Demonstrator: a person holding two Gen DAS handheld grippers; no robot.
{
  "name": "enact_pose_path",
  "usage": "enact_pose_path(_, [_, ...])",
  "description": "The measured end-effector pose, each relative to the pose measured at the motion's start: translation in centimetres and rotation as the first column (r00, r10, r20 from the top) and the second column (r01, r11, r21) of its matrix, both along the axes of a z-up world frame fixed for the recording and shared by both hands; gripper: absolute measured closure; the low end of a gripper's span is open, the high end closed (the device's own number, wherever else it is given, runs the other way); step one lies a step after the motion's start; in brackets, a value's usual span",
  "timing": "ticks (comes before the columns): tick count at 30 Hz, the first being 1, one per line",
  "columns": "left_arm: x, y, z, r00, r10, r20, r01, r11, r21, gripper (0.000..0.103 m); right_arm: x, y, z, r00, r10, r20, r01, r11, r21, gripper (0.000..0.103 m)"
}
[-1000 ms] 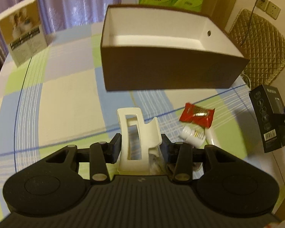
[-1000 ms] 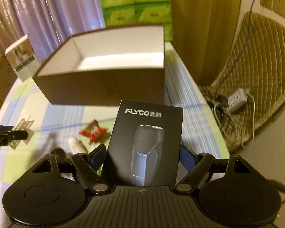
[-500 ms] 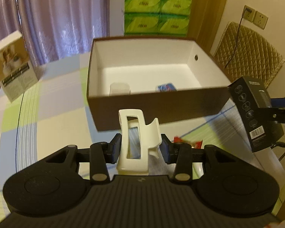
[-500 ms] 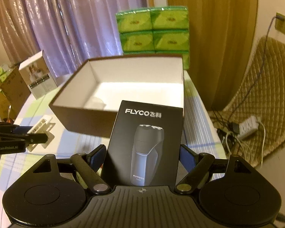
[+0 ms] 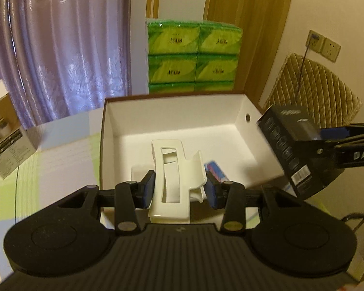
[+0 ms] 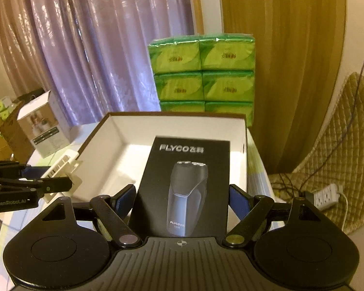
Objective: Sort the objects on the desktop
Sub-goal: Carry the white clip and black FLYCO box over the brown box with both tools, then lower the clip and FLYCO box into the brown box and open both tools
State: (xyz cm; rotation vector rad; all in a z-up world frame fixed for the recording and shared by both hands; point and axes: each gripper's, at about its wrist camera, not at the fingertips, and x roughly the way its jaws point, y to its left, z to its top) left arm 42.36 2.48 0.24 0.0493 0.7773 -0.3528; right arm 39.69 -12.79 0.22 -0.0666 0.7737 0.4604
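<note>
Both grippers have risen and moved forward since the earlier frames, from over the bench in front of the box to above its open top. Held in the left gripper [image 5: 179,189], the clip [image 5: 173,179] stands upright over the box [image 5: 114,150], its sides pinched by blue-padded fingers [image 5: 148,188]. On the white floor beneath it lie a pale container [image 5: 138,172] and a blue packet [image 5: 216,169], both partly hidden behind the clip. The right gripper [image 6: 182,197] pinches the black shaver carton [image 6: 185,184] by its two side edges; the carton is upright with its printed face to the camera, and it blocks much of the box's interior in that view. From the left wrist view the carton [image 5: 291,145] hangs tilted over the box's right wall, near the round hole there. A photo carton [image 5: 6,140] stands on the checked bench [image 5: 60,150] to the left of the box, well apart from it. Behind the box rises a stack of green tissue packs [image 5: 194,55], then purple curtains [image 5: 60,43]. A quilted chair [image 6: 339,145] stands to the right, with a power strip [image 6: 327,195] on the floor beside it.
</note>
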Motion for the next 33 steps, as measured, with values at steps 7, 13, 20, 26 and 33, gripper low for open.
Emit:
enact_pose_path(7, [5.4,-1.4,-1.4,1.000,0.001,-0.031,0.000,1.000,0.025,0.066,6.0,2.1,-3.8,0.999,-0.012,-0.052,0.006,0.995,-0.103,0.026])
enact_pose_path(13, [9.1,-1.8,-4.6,0.993,0.019,-0.121,-0.016,1.000,0.024,0.066,9.2,2.6,-6.8,0.994,-0.045,-0.095,0.033,0.992,-0.122,0.026])
enact_pose_path(20, [12.3,-2.5,-6.5,0.987,0.029,-0.160,-0.023,0.999,0.038,0.066,11.5,4.1,-8.8,0.995,-0.041,-0.085,0.029,0.989,-0.144,0.026])
enact_pose_path(26, [15.1,-2.9,-7.8,0.983,0.051,-0.177,-0.040,0.997,0.060,0.066,13.3,5.1,-9.5,0.998,-0.036,-0.050,0.028,0.987,-0.156,0.026])
enact_pose_path(33, [17.6,-3.1,-9.6,0.979,0.084,-0.185,-0.065,0.992,0.105,0.066,15.8,5.9,-10.4,0.999,-0.028,-0.043,0.021,0.987,-0.160,0.026])
